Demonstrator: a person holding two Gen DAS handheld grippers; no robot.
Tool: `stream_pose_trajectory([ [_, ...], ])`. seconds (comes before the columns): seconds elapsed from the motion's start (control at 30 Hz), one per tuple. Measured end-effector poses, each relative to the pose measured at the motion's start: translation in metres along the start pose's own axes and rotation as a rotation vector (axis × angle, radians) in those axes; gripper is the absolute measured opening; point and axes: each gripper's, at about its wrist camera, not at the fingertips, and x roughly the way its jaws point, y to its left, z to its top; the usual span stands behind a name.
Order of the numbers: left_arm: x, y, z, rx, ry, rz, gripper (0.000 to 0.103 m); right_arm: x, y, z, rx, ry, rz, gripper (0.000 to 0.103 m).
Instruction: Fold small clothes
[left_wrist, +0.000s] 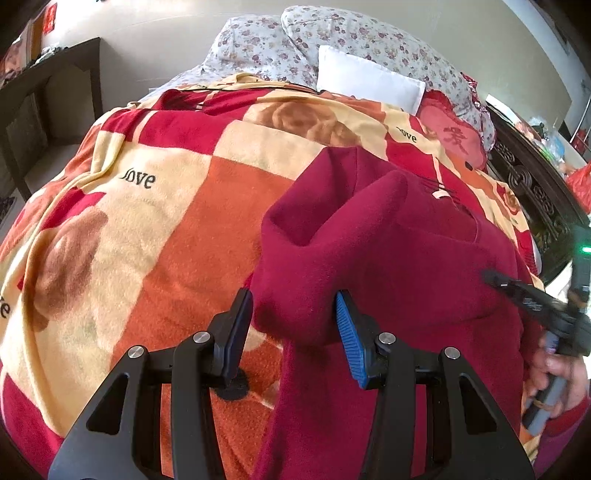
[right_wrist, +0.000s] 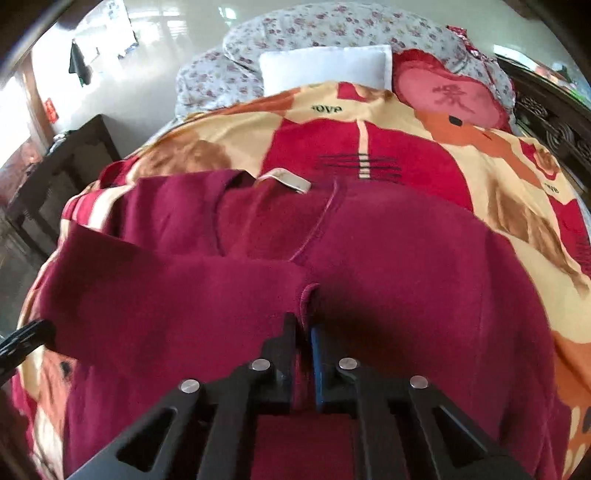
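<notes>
Left gripper (left_wrist: 293, 325) seemingly clamped on a maroon garment (left_wrist: 388, 251) fold, right gripper (right_wrist: 304, 328) pinching its edge, patterned blanket (left_wrist: 166, 229) beneath

A: What lies ahead of the left claw (left_wrist: 294, 314)?

B: A dark red garment (left_wrist: 388, 251), bunched into a fold that sits between the two half-spread fingers (left_wrist: 349, 332). It rests on a red, orange and cream blanket (left_wrist: 166, 206) covering a bed.

A: And to the right?

B: A hand (left_wrist: 565, 376) holds the right claw (left_wrist: 491, 277), its tip on the garment. A white pillow (left_wrist: 369, 83) lies beyond.
</notes>
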Motion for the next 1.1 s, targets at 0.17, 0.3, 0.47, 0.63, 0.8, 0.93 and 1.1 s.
stream_pose_trajectory([
  [0.17,-0.001,-0.003,-0.001,-0.003,-0.021,0.003,0.046,-0.054,-0.038,0.001,0.051,-0.097,-0.131,0.005],
  [0.3,0.013,-0.008,-0.005,0.010,0.024,0.005,0.046,-0.036,-0.072,-0.007,0.114,0.030,-0.183,0.005],
  [0.47,0.024,-0.015,-0.011,0.040,0.044,0.029,0.046,-0.052,-0.070,-0.005,0.148,-0.016,-0.222,0.032],
  [0.63,0.044,-0.003,-0.014,0.004,0.088,0.053,0.046,-0.044,0.002,0.032,0.021,-0.046,0.118,0.044],
  [0.8,0.048,0.004,-0.017,-0.035,0.091,0.029,0.046,0.002,0.095,0.060,-0.191,-0.025,0.303,0.044],
  [0.93,0.048,0.005,-0.018,-0.032,0.088,0.021,0.048,0.051,0.148,0.075,-0.261,0.055,0.379,0.036],
  [1.1,0.050,0.013,-0.019,-0.059,0.087,-0.016,0.050,0.105,0.173,0.084,-0.260,0.137,0.370,0.036],
])
